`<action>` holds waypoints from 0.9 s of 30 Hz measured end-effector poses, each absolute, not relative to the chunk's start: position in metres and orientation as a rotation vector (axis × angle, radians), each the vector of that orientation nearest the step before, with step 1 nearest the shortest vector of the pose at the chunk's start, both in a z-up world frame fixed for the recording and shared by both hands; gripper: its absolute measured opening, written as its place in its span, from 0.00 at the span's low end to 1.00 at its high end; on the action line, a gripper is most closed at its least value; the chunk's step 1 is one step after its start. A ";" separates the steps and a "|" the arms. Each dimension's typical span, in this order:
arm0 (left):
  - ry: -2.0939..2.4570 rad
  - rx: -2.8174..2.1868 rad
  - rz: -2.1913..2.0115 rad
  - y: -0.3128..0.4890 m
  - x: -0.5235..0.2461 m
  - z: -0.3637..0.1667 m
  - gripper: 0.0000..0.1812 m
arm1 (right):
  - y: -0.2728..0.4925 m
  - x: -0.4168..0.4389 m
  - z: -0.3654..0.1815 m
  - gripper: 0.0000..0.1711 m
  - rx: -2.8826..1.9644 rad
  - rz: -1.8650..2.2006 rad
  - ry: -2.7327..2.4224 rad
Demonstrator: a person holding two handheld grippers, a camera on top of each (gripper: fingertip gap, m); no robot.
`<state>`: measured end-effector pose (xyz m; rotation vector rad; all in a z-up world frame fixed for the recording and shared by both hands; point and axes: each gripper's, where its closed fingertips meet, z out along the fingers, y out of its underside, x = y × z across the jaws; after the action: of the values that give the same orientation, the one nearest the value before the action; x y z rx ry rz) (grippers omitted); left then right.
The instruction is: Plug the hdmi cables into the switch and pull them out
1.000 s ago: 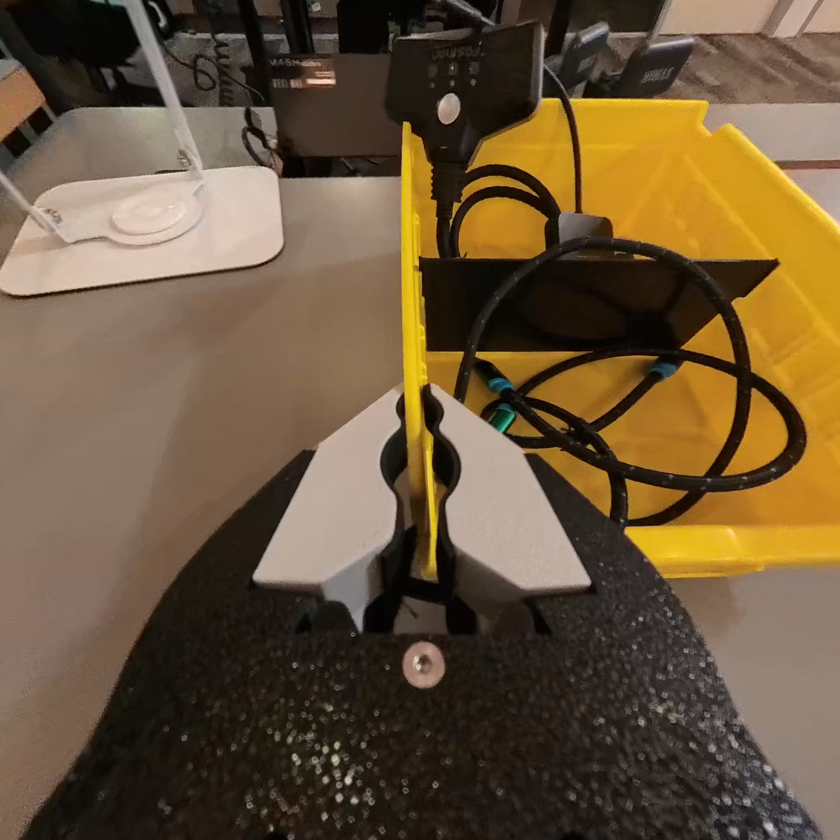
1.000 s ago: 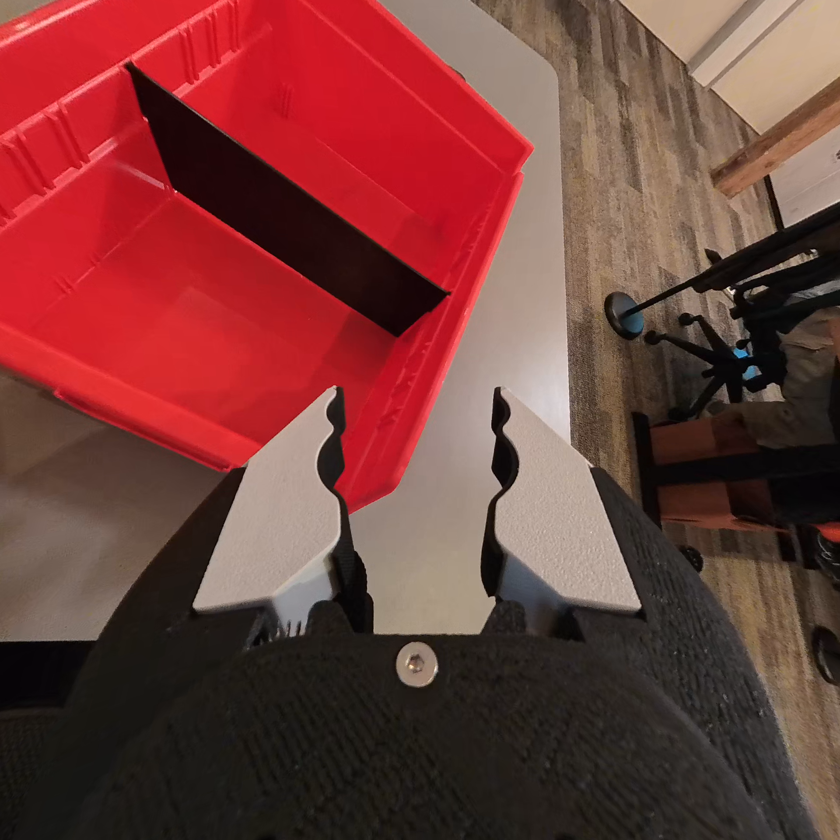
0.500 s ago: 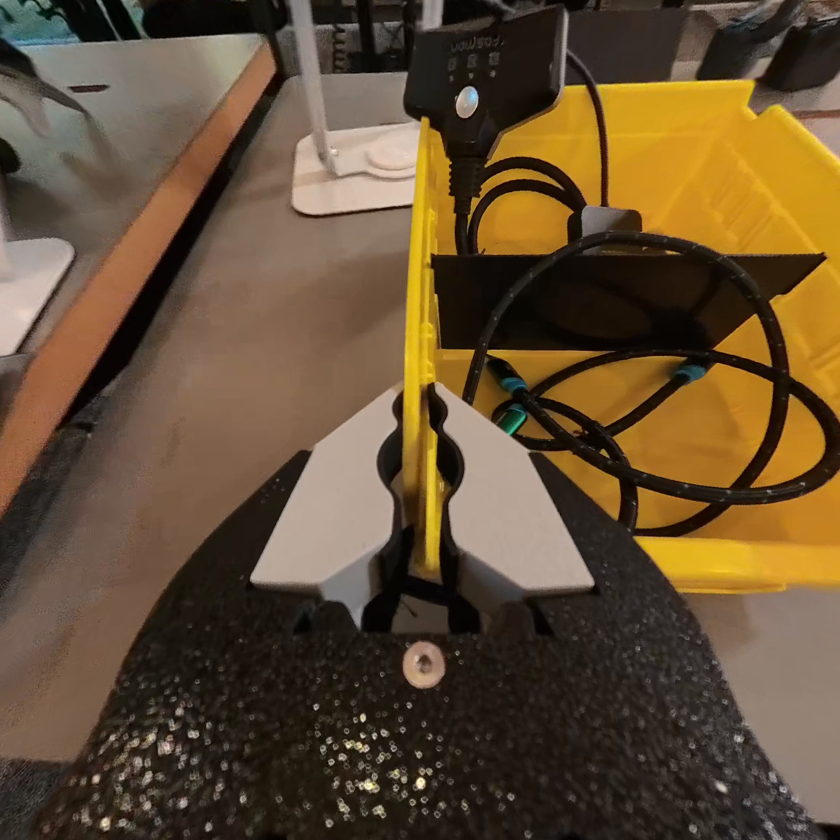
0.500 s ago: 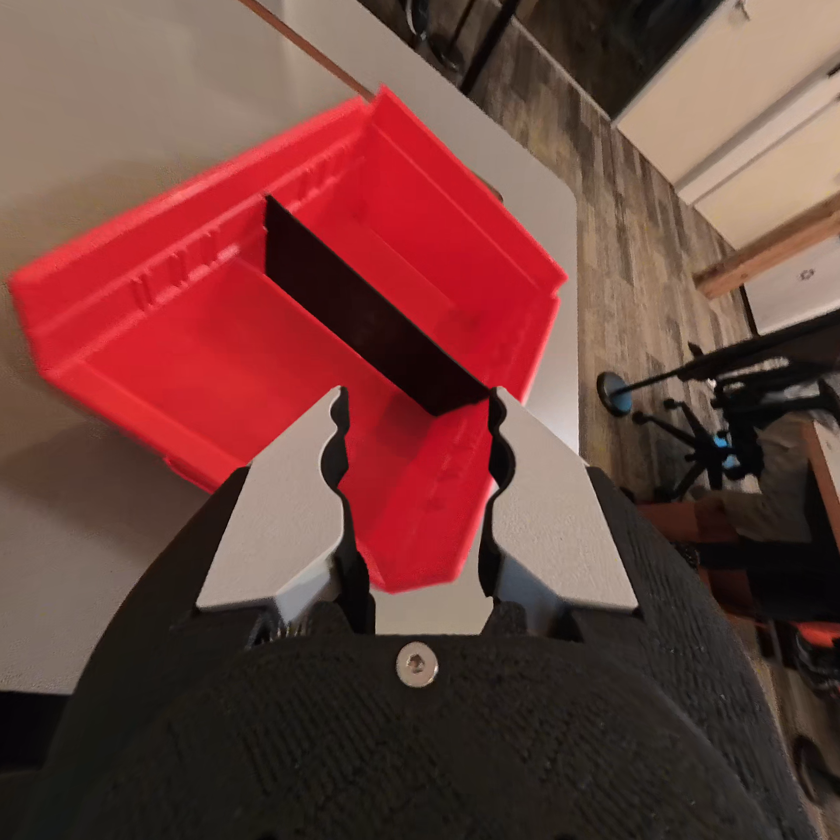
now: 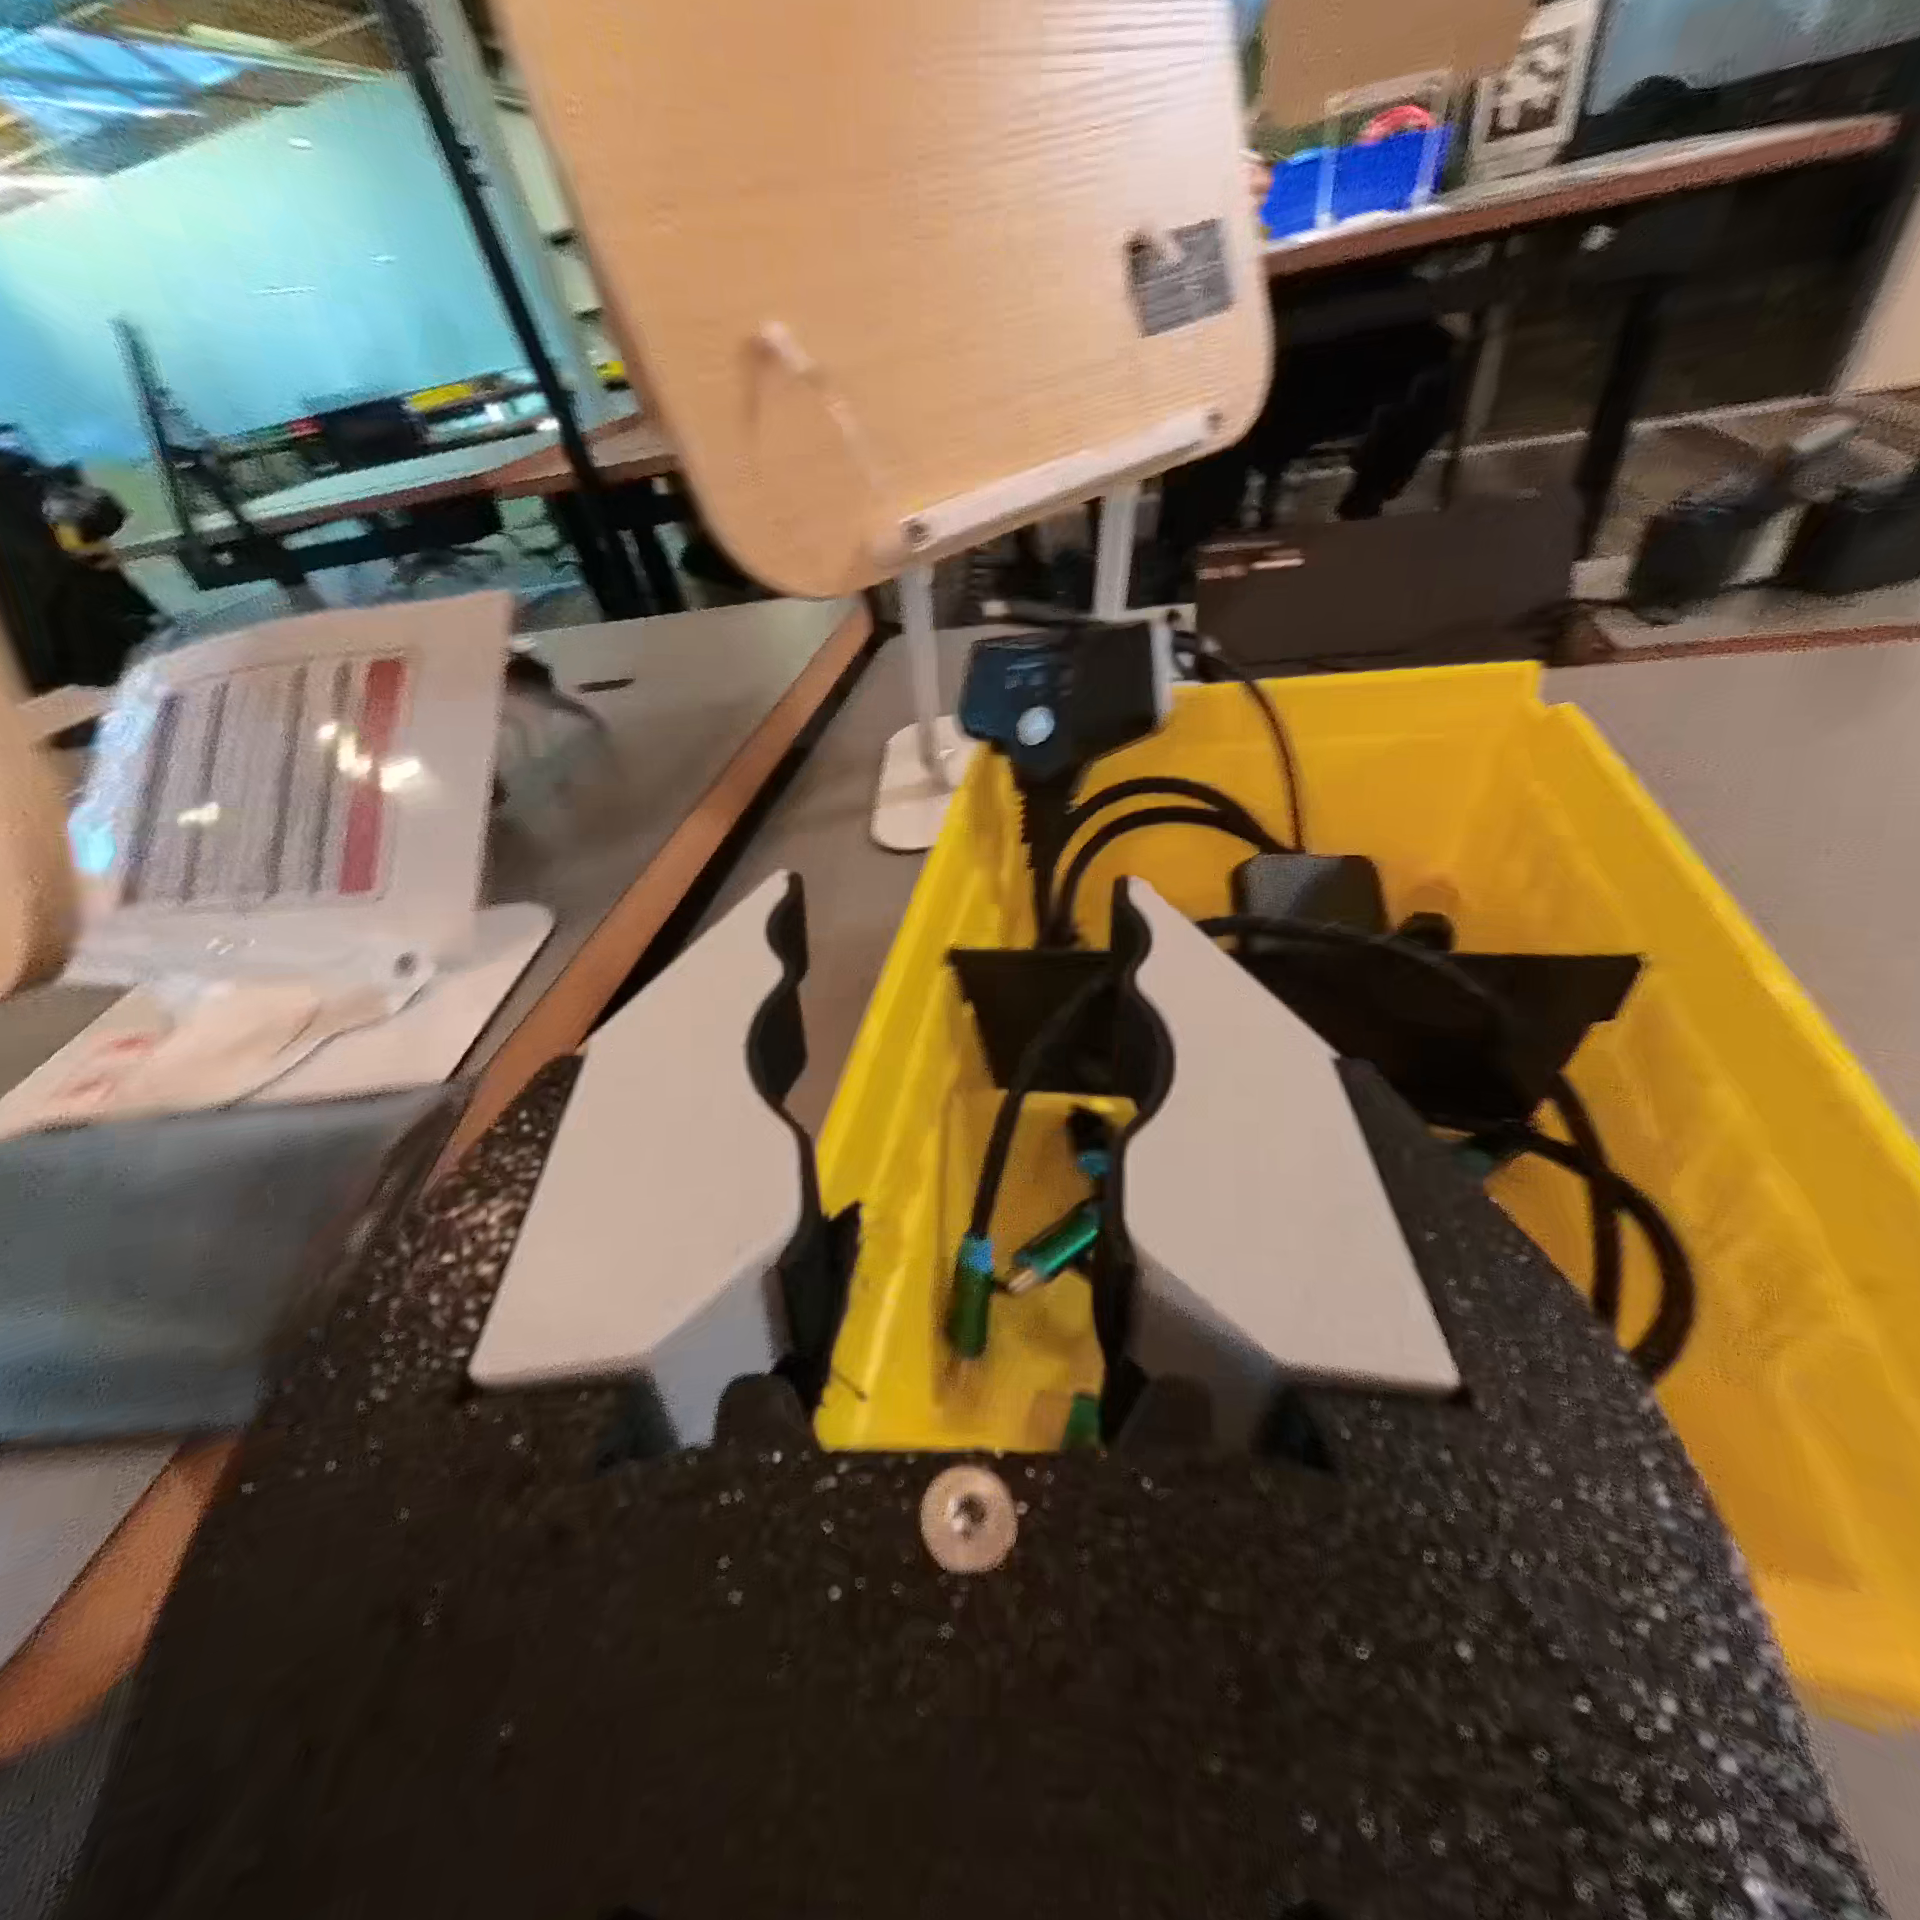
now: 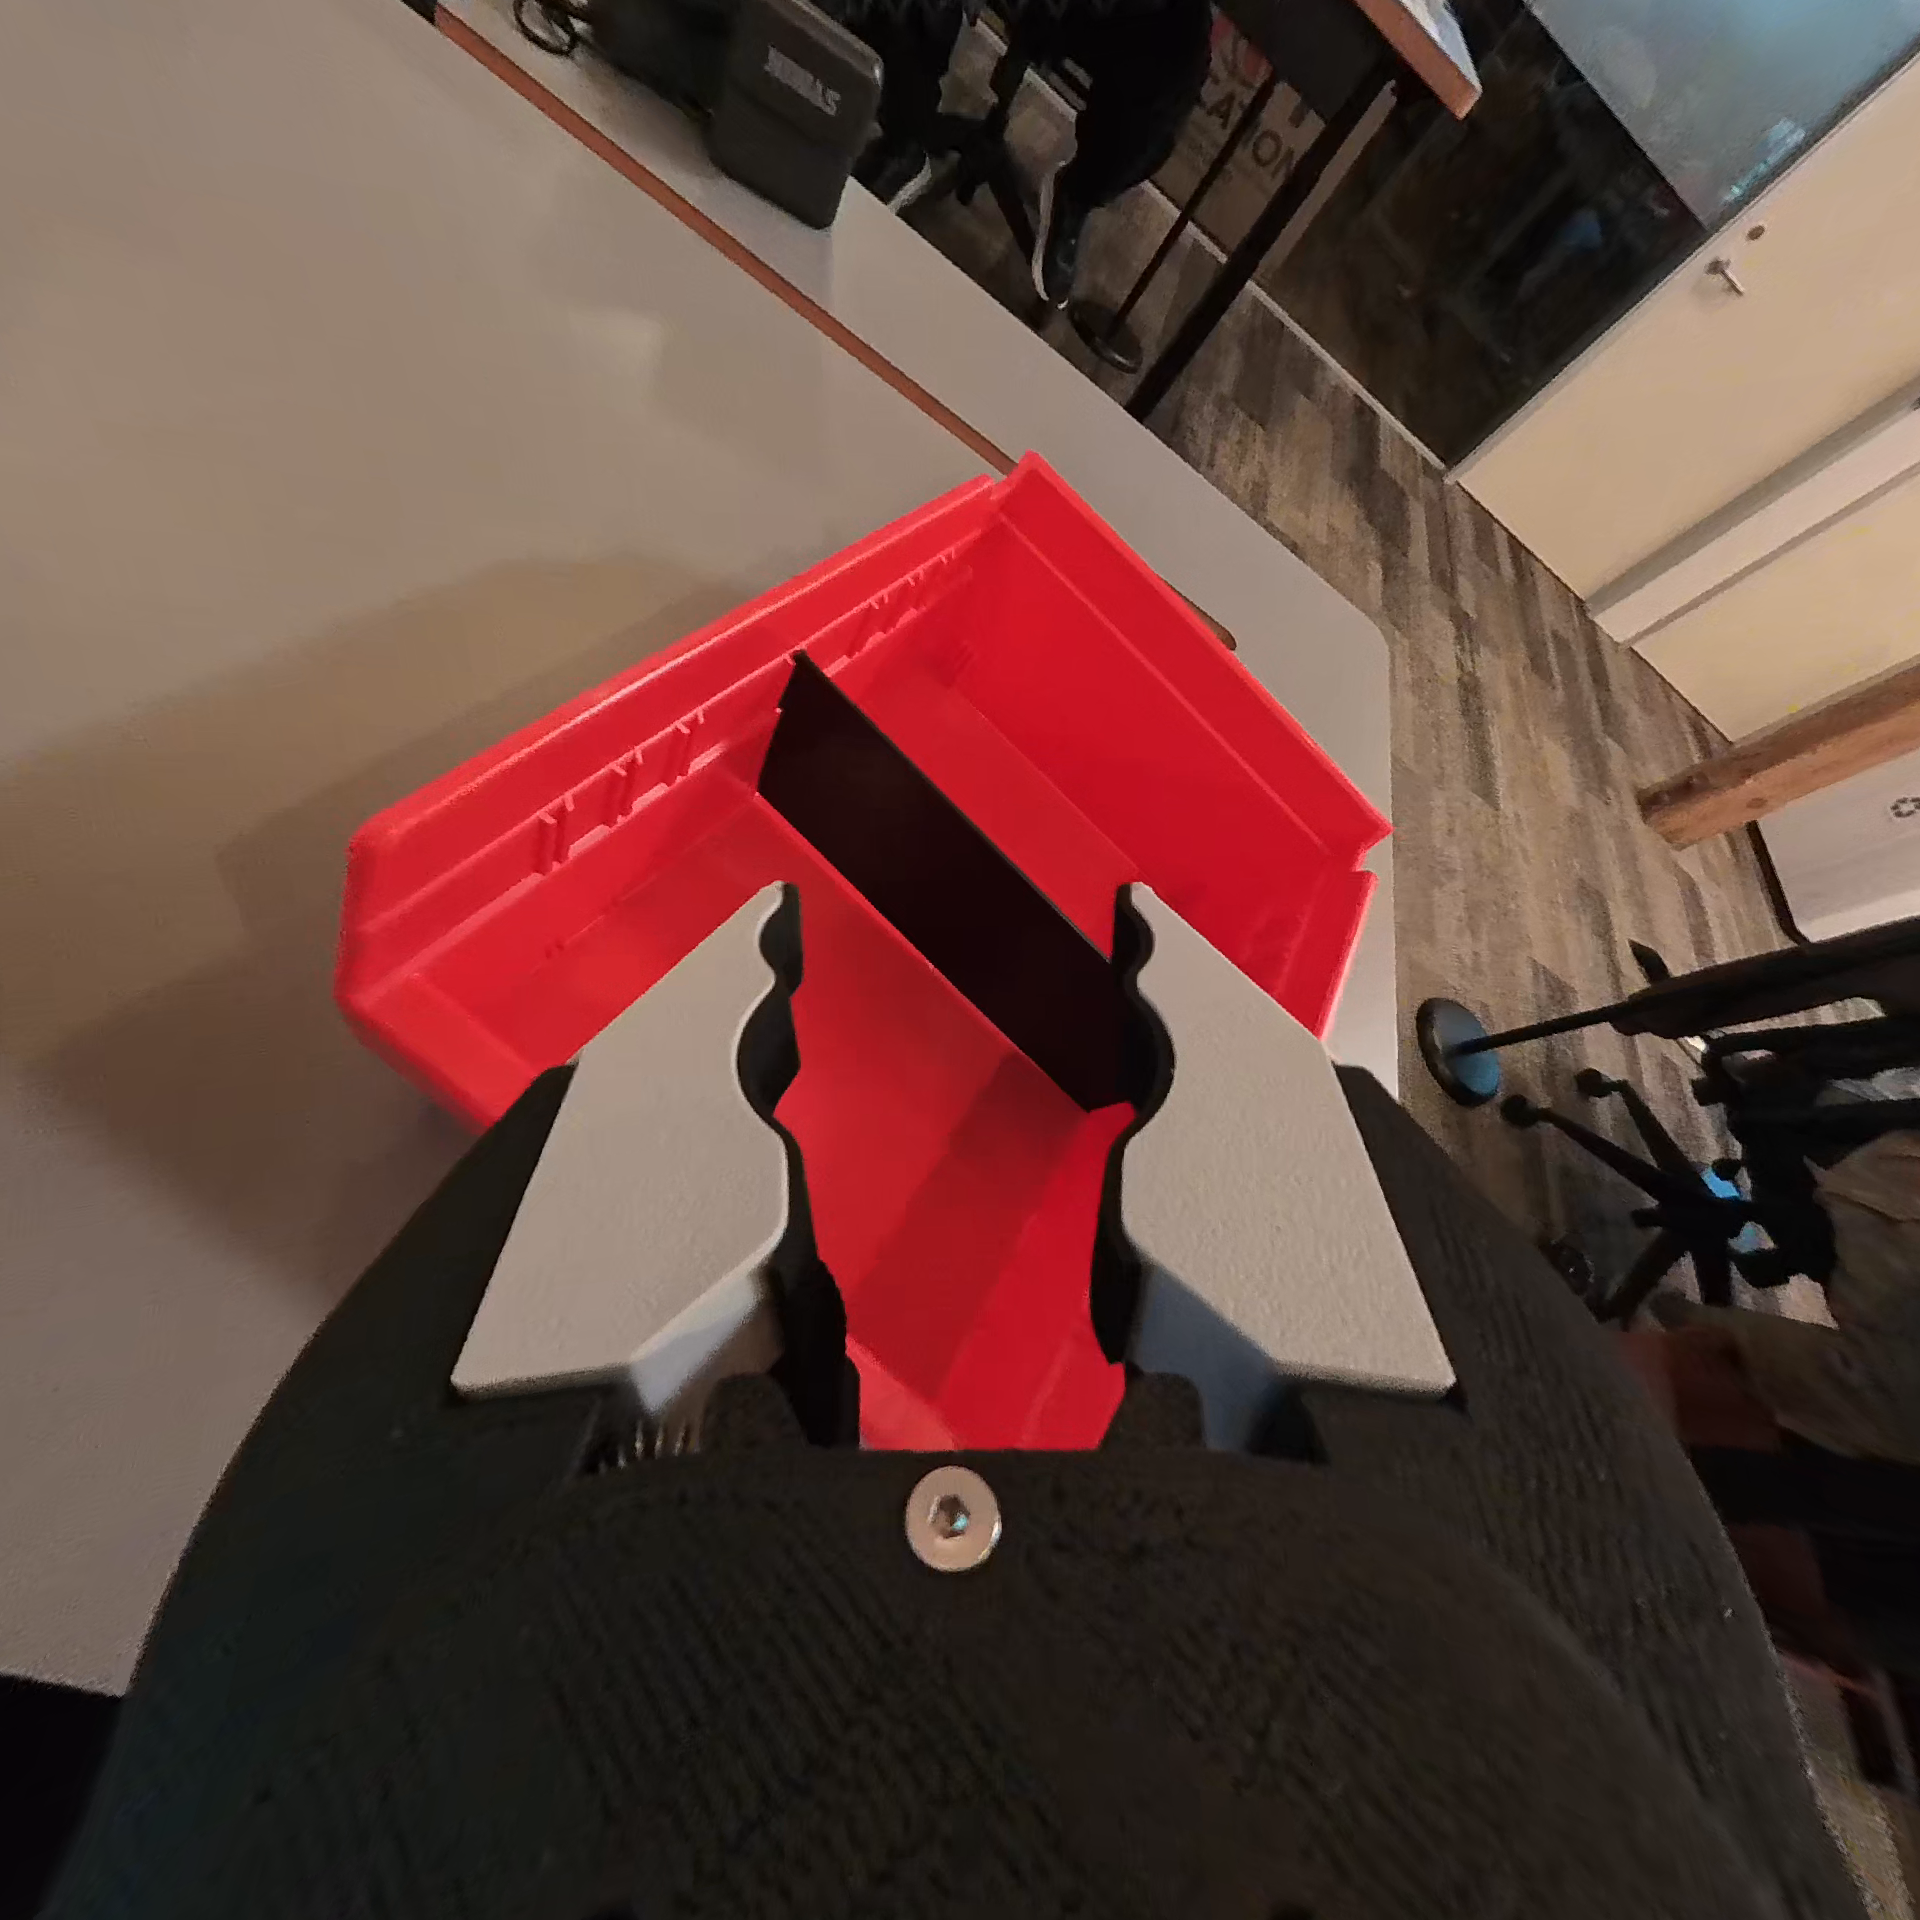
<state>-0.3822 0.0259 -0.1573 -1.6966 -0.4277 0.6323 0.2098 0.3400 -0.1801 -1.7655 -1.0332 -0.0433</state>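
yellow bin [image 5: 1621, 935] holds the black hdmi cables [image 5: 1621, 1236] and the switch [image 5: 1060, 691] beyond the left gripper [image 5: 961, 914], its jaws spread. right gripper [image 6: 951, 904], also spread wide, hovers over a red bin [image 6: 582, 883].

Both views look down (nothing shared).

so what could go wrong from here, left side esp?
Cables: the black HDMI cables loop over each other and over the black divider, so lifting one green plug may drag the rest.
Switch: the switch perches on the yellow bin rim; a tug could topple it.
Left gripper is open, empty.
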 end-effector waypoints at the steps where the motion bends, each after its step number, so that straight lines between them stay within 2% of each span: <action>1: -0.398 -1.727 0.615 0.039 -0.378 -0.156 0.34 | 0.341 0.211 -0.181 0.35 -1.767 -0.042 -1.031; 4: -0.321 -1.869 0.592 0.082 -0.376 -0.165 0.43 | 0.342 0.213 -0.182 0.35 -1.765 -0.047 -1.037; 8: -0.192 -1.993 0.484 0.138 -0.364 -0.182 0.43 | 0.342 0.215 -0.182 0.35 -1.763 -0.048 -1.042; 10: -0.214 -2.025 0.561 0.152 -0.379 -0.184 0.43 | 0.342 0.215 -0.181 0.35 -1.758 -0.042 -1.037; 15: -0.282 -2.095 0.699 0.183 -0.418 -0.195 0.52 | 0.344 0.217 -0.182 0.35 -1.760 -0.036 -1.036; 18: -0.302 -2.140 0.808 0.194 -0.439 -0.204 0.53 | 0.344 0.217 -0.183 0.34 -1.760 -0.038 -1.040; 22: -0.300 -2.186 0.927 0.199 -0.460 -0.214 0.49 | 0.345 0.218 -0.183 0.34 -1.760 -0.037 -1.039; 27: -0.262 -2.104 1.043 0.196 -0.468 -0.203 0.25 | 0.346 0.220 -0.184 0.34 -1.766 -0.037 -1.035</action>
<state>-0.4678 0.1957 -0.2029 -2.1038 -0.2625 1.0431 0.2199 0.3463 -0.1840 -1.7662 -1.0352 -0.0369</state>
